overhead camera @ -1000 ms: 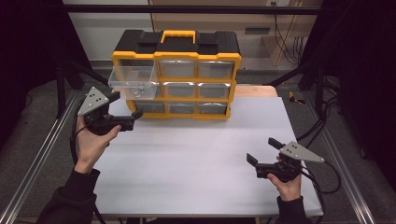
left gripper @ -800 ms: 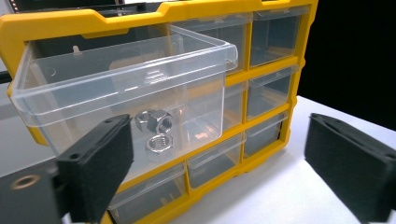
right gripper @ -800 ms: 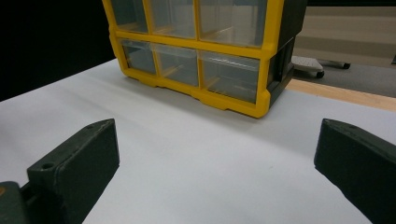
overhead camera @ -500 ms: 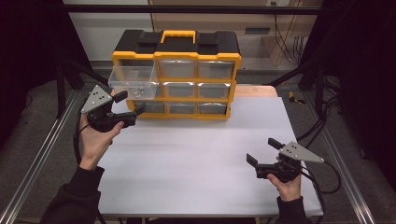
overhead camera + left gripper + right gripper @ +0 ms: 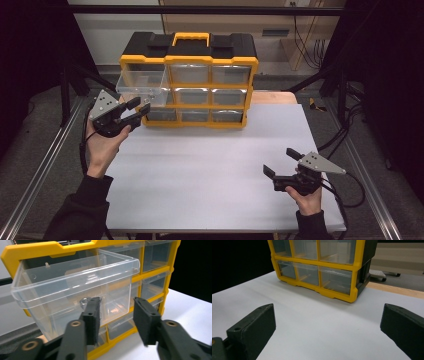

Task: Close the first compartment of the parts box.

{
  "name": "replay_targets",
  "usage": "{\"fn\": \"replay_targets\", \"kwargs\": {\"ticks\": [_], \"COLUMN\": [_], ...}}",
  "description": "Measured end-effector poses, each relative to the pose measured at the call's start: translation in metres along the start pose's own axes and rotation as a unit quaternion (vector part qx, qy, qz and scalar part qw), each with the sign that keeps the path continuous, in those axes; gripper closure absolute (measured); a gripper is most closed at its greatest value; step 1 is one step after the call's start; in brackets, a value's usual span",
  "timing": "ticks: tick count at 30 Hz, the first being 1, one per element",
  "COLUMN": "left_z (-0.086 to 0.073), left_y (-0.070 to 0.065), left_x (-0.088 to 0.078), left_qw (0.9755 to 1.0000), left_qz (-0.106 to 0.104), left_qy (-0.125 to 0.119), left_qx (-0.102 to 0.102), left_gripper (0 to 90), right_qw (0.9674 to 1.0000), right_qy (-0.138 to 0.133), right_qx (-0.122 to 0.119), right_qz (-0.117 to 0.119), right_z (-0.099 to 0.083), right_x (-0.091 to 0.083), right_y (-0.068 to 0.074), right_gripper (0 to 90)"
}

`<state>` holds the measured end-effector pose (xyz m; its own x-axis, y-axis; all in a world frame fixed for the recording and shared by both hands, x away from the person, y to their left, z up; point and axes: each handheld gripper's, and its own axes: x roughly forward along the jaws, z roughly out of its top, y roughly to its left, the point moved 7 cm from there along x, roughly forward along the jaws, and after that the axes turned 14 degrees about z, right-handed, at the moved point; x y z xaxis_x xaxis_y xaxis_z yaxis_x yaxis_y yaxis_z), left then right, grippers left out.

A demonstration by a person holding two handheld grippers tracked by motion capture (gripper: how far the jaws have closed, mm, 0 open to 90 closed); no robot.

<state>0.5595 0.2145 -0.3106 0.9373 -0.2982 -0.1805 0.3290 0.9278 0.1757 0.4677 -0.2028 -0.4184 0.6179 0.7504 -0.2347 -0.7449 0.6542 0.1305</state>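
Versus a second ago: left hand-held gripper (image 5: 141,107) jaws narrower, just been closing, now partway apart with a gap between the pads; nothing clamped. In the left gripper view (image 5: 117,315) pads sit just in front of the clear plastic drawer (image 5: 75,287), drawer face visible through the gap, contact not seen. Hand position about the same, at the cabinet's left front corner.

Right hand-held gripper (image 5: 281,162) unchanged: jaws wide apart, empty, low over the white surface (image 5: 210,170) near its right front, well apart from the cabinet. Right gripper view (image 5: 327,322) confirms open jaws over bare surface.

Clear plastic drawer (image 5: 142,85): top-left slot of the yellow-and-black plastic drawer cabinet (image 5: 190,80), pulled out toward the person, rest still in the slot. Long axis runs front to back, open top facing up, front wall pointing at the person. Small metal nut-like part (image 5: 85,300) visible through the drawer front, half hidden by the left pad.

Other drawers pushed in. Cabinet at the far edge of the surface, yellow handle on top.

No readable brand, label or writing.
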Motion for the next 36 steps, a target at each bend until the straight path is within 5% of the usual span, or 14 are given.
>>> {"fn": "replay_targets", "kwargs": {"ticks": [10, 36], "left_z": [-0.002, -0.003], "left_y": [0.001, 0.007], "left_x": [0.003, 0.015], "left_qw": [0.9999, 0.9994], "left_qz": [0.003, 0.029], "left_qy": [0.006, 0.014], "left_qx": [-0.010, -0.009], "left_gripper": [76.7, 89.8], "right_qw": [1.0000, 1.0000], "right_qy": [0.003, 0.002], "right_qx": [0.001, -0.003], "right_qz": [0.000, -0.001], "right_z": [-0.001, 0.000], "right_x": [0.000, 0.000], "right_y": [0.000, 0.000], "right_gripper": [0.5, 0.5]}}
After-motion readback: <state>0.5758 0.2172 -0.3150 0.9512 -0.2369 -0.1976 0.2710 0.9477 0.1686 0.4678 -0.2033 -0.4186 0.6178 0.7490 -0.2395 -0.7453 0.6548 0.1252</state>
